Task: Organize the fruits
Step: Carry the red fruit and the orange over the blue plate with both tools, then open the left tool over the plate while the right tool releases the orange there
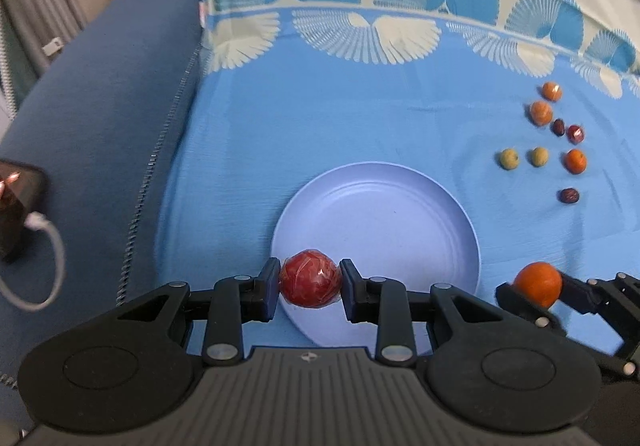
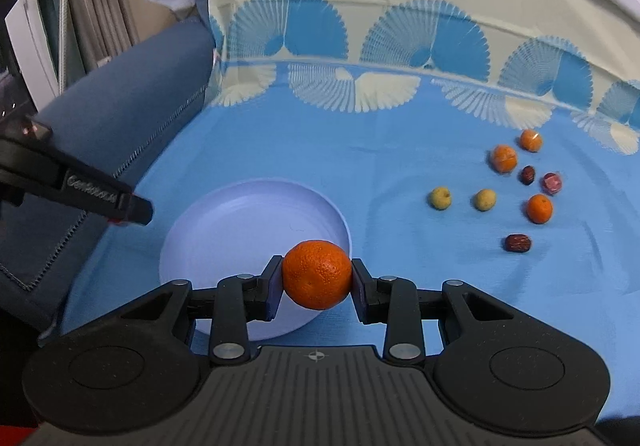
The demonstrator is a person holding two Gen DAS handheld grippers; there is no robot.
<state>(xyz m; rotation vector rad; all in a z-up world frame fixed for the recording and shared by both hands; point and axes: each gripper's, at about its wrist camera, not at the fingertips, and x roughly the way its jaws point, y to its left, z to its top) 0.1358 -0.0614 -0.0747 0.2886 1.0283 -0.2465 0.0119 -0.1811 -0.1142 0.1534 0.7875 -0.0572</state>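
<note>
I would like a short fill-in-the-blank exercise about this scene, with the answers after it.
1. The left gripper holds a wrapped ____ fruit.
2. The right gripper holds an ____.
3. The lavender plate has ____ fruit lying on it.
4. The loose fruits lie on the ____ cloth.

Answers: red; orange; no; blue
</note>
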